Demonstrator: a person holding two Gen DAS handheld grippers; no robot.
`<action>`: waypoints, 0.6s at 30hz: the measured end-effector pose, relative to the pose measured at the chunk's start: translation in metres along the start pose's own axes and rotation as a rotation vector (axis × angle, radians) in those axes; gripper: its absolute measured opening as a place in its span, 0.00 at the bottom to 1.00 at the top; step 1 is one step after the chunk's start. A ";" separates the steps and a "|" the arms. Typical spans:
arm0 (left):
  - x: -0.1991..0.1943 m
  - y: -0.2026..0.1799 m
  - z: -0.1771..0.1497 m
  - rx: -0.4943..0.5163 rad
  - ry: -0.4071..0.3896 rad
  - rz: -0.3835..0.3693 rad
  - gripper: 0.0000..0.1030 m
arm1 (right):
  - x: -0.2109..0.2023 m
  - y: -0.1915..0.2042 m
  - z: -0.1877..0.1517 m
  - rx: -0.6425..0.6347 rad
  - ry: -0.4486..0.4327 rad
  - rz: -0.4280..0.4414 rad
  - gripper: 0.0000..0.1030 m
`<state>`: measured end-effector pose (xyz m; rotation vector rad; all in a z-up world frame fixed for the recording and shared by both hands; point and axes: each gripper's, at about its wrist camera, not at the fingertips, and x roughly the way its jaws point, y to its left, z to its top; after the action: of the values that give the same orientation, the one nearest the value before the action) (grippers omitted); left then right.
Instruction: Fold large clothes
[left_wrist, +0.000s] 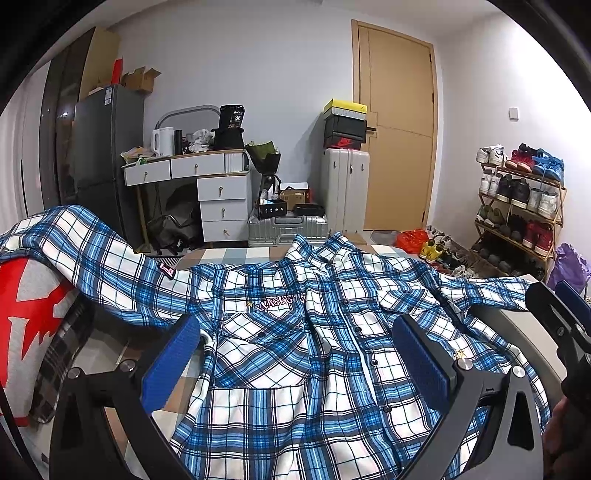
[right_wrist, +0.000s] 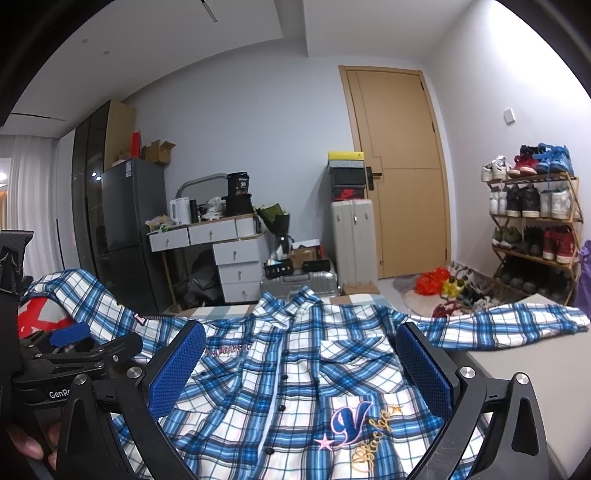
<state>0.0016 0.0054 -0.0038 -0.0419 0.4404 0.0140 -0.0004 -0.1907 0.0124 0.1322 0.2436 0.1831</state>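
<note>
Nearest, the left gripper (left_wrist: 295, 354) and right gripper (right_wrist: 301, 369) both gape wide, holding nothing, above the plaid shirt (left_wrist: 314, 362) spread front-up on the bed (left_wrist: 236, 254), sleeves out; beyond stand a desk (left_wrist: 207, 166) and door (left_wrist: 399, 129).

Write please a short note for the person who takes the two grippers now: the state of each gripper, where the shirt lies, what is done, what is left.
Left gripper: open, holds nothing, hovers over the shirt's chest.
Right gripper: open, holds nothing, hovers over the front near the buttons.
Plaid shirt: spread front up on the bed, buttoned, collar toward the door. One sleeve lies over a red and grey pillow; the other sleeve reaches the bed's far side.
Done: the shirt is laid out, though wrinkled.
Left: all folds; both sleeves in first, then the body.
</note>
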 end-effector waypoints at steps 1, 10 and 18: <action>0.000 0.000 0.000 -0.001 0.002 0.000 0.99 | 0.000 0.000 0.000 0.001 0.001 0.000 1.00; 0.000 0.001 0.000 -0.014 0.003 0.006 0.99 | 0.001 -0.001 -0.001 0.002 0.005 0.000 1.00; 0.001 0.001 -0.001 -0.010 0.010 0.010 0.99 | 0.001 -0.001 -0.001 0.010 0.006 -0.002 1.00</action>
<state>0.0017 0.0064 -0.0054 -0.0491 0.4502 0.0261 0.0008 -0.1913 0.0112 0.1411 0.2506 0.1805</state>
